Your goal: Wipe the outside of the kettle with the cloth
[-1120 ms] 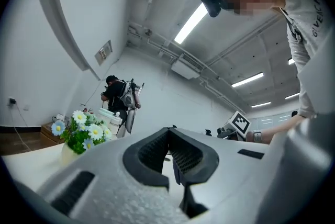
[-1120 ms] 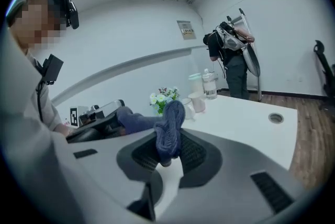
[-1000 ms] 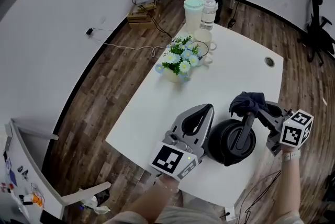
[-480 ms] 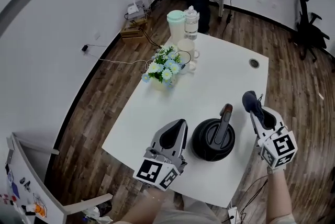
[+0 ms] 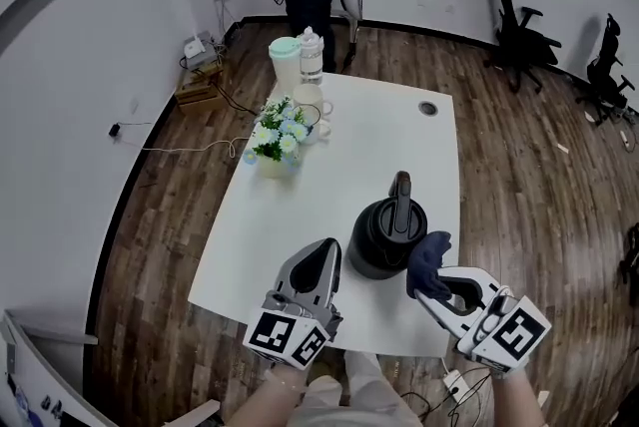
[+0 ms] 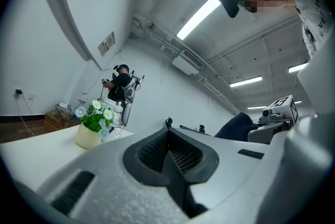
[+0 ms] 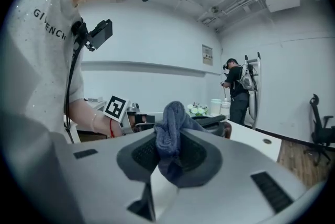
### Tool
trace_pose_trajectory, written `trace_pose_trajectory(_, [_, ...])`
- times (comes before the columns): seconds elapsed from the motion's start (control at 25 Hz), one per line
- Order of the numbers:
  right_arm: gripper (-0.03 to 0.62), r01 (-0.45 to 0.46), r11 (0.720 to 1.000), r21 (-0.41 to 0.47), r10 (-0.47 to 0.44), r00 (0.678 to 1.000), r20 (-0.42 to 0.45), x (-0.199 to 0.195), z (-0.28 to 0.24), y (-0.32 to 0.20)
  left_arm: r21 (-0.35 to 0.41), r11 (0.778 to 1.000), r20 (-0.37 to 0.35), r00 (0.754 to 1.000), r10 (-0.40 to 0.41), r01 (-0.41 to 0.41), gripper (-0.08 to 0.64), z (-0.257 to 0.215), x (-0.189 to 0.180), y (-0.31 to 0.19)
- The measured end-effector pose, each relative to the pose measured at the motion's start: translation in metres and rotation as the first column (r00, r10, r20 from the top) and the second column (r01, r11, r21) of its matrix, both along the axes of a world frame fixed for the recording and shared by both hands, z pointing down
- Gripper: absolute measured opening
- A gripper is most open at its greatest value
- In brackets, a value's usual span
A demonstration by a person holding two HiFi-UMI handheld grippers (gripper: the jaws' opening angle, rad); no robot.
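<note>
The white table bears a round black kettle, hard, smooth and probably heavy, best steadied by its top handle. It stands just ahead of both grippers' fingers. The right gripper pinches a soft, crumpled dark blue cloth at the kettle's side; the left gripper has its 2 fingers together, empty.

kettle: black, smooth, slight sheen, looks plastic. cloth: dark blue fabric, soft, matt, crumpled. desk: white top, smooth, matt. floor: brown wood planks, low gloss. left tool & right tool: grey matt plastic, fine-grained; inner faces w/ mesh texture.
</note>
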State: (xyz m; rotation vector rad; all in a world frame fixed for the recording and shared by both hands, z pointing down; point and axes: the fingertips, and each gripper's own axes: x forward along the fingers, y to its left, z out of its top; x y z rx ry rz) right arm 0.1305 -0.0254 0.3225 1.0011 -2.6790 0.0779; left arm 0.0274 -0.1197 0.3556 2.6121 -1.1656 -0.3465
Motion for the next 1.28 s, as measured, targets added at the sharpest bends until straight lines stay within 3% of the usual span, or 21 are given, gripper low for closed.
trace_pose_trajectory(0.12, [0.055,0.102,0.995,-0.002,-0.102,0.994,-0.036,-0.051,-0.026,0.005,0.009,1.0,-0.026,0.999,-0.019,0.019,0.005,-0.011,-0.023,0.005])
trace_pose_trajectory(0.28, [0.055,0.185,0.983,-0.019,-0.185,0.96,-0.209,-0.087,-0.048,-0.038,0.014,0.993,-0.043,0.993,-0.114,0.114,0.005,-0.02,-0.074,0.004])
trace_pose_trajectory(0.44, [0.055,0.128,0.985,-0.119,-0.164,0.912,-0.375,-0.064,-0.024,-0.101,0.004,0.98,-0.053,0.979,-0.197,0.197,0.005,-0.018,-0.105,0.0])
trace_pose_trajectory(0.48, [0.055,0.093,0.987,-0.13,-0.137,0.913,-0.384,-0.051,-0.021,-0.11,0.002,0.979,-0.054,0.977,-0.205,0.205,0.005,-0.016,-0.106,-0.001])
trace_pose_trajectory(0.68, [0.055,-0.043,0.981,-0.191,0.004,0.979,-0.203,0.012,-0.024,-0.107,-0.001,0.984,-0.053,0.983,-0.175,0.176,0.006,-0.012,-0.083,-0.012])
trace_pose_trajectory(0.8, [0.055,-0.16,0.969,-0.188,0.132,0.98,-0.151,0.058,-0.017,-0.106,0.002,0.993,-0.054,0.991,-0.12,0.12,0.006,-0.012,-0.053,-0.013])
trace_pose_trajectory(0.92, [0.055,-0.207,0.972,-0.111,0.187,0.968,-0.166,0.079,-0.018,-0.122,-0.001,0.996,-0.048,0.995,-0.084,0.084,0.006,-0.011,-0.034,-0.01])
trace_pose_trajectory(1.0, [0.055,-0.216,0.976,-0.041,0.201,0.952,-0.233,0.08,-0.019,-0.146,-0.008,0.997,-0.042,0.996,-0.075,0.075,0.005,-0.01,-0.029,-0.006])
trace_pose_trajectory(1.08, [0.055,-0.245,0.968,0.058,0.25,0.912,-0.325,0.084,-0.025,-0.173,-0.011,0.997,-0.037,0.996,-0.081,0.08,0.005,-0.01,-0.031,-0.004])
trace_pose_trajectory(1.16, [0.055,-0.291,0.936,0.198,0.344,0.878,-0.332,0.088,-0.045,-0.193,-0.011,0.995,-0.032,0.995,-0.1,0.099,0.005,-0.009,-0.039,-0.004])
trace_pose_trajectory(1.28, [0.055,-0.36,0.847,0.39,0.444,0.884,-0.149,0.09,-0.099,-0.191,-0.01,0.993,-0.024,0.993,-0.117,0.117,0.005,-0.01,-0.047,-0.001])
